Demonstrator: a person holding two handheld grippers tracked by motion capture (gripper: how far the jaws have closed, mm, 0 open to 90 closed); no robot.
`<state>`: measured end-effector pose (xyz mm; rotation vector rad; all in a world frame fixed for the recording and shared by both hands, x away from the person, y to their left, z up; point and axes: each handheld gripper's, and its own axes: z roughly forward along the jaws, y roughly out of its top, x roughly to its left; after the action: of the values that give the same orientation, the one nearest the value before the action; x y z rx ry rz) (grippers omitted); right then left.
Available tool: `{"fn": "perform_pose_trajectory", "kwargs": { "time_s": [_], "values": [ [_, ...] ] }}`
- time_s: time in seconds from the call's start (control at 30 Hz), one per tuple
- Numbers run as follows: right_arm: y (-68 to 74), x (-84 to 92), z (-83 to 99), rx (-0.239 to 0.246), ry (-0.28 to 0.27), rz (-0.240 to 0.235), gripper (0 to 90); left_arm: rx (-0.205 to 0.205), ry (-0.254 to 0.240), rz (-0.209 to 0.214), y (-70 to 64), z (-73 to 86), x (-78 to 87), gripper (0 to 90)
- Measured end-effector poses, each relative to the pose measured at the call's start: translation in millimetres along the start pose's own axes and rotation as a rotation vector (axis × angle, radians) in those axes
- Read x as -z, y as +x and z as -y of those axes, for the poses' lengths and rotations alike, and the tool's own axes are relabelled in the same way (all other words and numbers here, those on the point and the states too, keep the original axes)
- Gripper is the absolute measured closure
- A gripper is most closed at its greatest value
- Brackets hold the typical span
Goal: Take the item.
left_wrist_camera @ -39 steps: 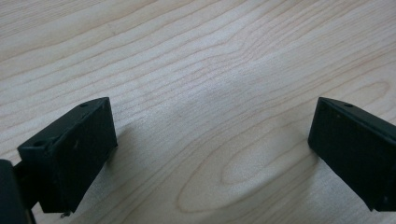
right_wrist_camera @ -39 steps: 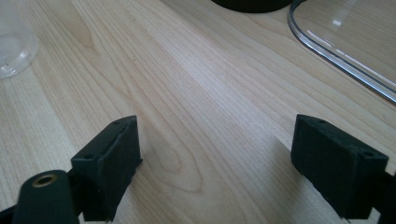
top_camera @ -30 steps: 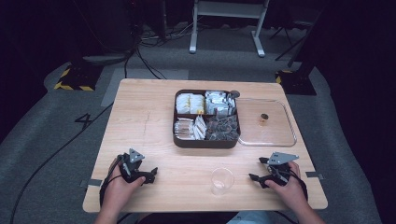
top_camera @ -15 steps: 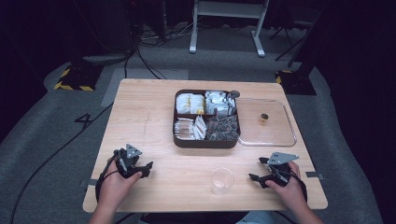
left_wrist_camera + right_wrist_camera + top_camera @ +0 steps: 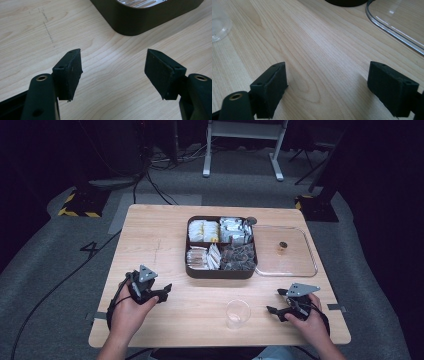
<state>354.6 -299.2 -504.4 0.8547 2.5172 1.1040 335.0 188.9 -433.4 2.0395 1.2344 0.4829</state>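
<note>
The left gripper was off the table, its jaws partly apart with nothing between them; they had just been closing from a wider gap, and the last part of that closing was slight. In the left gripper view its pads framed bare wood, with the dark corner of the box ahead of them. The right gripper sat low at the table's near right edge, jaws spread wide and empty, pointing across toward the cup.

The clear cup stood upright between the two grippers, nearer the right one, apart from both. Beyond it lay the brown box with four compartments of packets and sachets. Just beside the box on the right lay a clear lid, touching or nearly touching the box wall, with a small dark knob on it. In the right gripper view the lid's rim curved past at upper right.
</note>
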Motion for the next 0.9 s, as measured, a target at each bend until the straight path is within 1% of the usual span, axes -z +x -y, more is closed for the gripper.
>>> {"fn": "perform_pose_trajectory", "kwargs": {
  "time_s": [0.1, 0.13, 0.2, 0.27, 0.33, 0.4, 0.53, 0.63, 0.73, 0.77, 0.9],
  "values": [
    [0.4, 0.1, 0.2, -0.003, 0.000, 0.003, 16.2, 0.005, -0.004, -0.011, -3.3, -9.4, -2.4, 30.7],
    [0.1, 0.1, 0.1, -0.003, 0.000, 0.001, 16.2, 0.002, -0.006, -0.007, -5.9, -15.1, -3.8, 30.7],
    [-0.6, -0.9, -0.6, -0.004, -0.002, 0.003, 16.2, 0.006, -0.010, -0.002, -8.0, -18.3, -4.9, 30.6],
    [-1.0, -1.7, -1.5, -0.008, 0.000, 0.004, 16.2, 0.000, -0.004, 0.006, -13.2, -25.4, -7.5, 30.6],
    [-2.5, -3.9, -3.4, -0.006, -0.001, 0.007, 16.2, -0.016, 0.006, 0.003, -17.1, -31.2, -9.1, 30.6],
    [-2.9, -4.5, -4.0, -0.005, -0.001, 0.004, 16.2, -0.022, 0.000, 0.003, -22.4, -38.3, -9.7, 30.6],
    [-3.7, -5.0, -4.4, -0.002, -0.002, 0.002, 16.2, -0.026, -0.030, 0.022, -31.0, -54.9, -10.7, 30.6],
    [-4.7, -6.1, -5.4, -0.004, -0.001, 0.001, 16.2, -0.049, -0.040, 0.024, -34.4, -66.4, -13.6, 30.6],
    [-5.2, -6.4, -5.7, -0.001, -0.001, 0.000, 16.1, -0.066, -0.063, 0.031, -38.7, -79.3, -20.0, 30.6],
    [-5.3, -6.5, -5.7, 0.000, -0.002, -0.001, 16.1, -0.066, -0.070, 0.036, -40.1, -83.1, -23.0, 30.6],
    [-5.7, -7.0, -6.2, 0.001, 0.000, 0.001, 15.7, -0.082, -0.071, 0.052, -44.8, -98.8, -33.9, 30.7]
  ]
}}
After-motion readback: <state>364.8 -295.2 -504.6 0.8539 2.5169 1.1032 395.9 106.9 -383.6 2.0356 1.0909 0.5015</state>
